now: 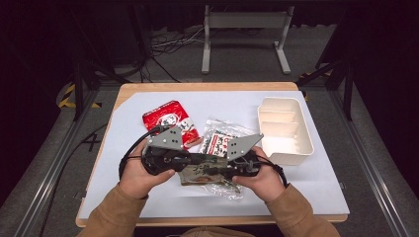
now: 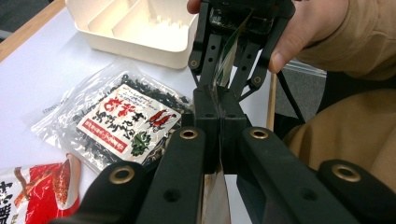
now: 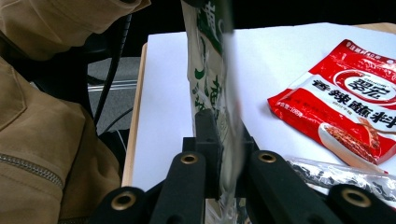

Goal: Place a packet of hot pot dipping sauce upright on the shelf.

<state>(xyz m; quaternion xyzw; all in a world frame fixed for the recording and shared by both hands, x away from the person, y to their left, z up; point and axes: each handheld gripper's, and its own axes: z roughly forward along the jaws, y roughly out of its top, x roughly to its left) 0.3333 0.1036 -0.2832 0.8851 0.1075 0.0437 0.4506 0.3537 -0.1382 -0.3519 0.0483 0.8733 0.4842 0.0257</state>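
Two hand-held grippers pinch one thing between them: a flat green-and-white printed plastic packet (image 1: 203, 174), held just above the white surface (image 1: 148, 197) near the person's edge. The left hand-held gripper (image 1: 195, 159) has its jaws pressed together on one end of the packet, and the right hand-held gripper (image 1: 217, 170) has its jaws pressed together on the other end, so the tips almost meet. The long axis of the packet runs from left to right, between both hands, and its face stands on edge. Both hands are equally near to it. The white plastic tray with dividers (image 1: 302, 129) lies to the right and further from the person, so I judge the right hand is better placed to carry the packet there. A red seasoning pouch (image 1: 170, 122) and a clear bag of dark dried pieces (image 1: 221, 139) rest behind.
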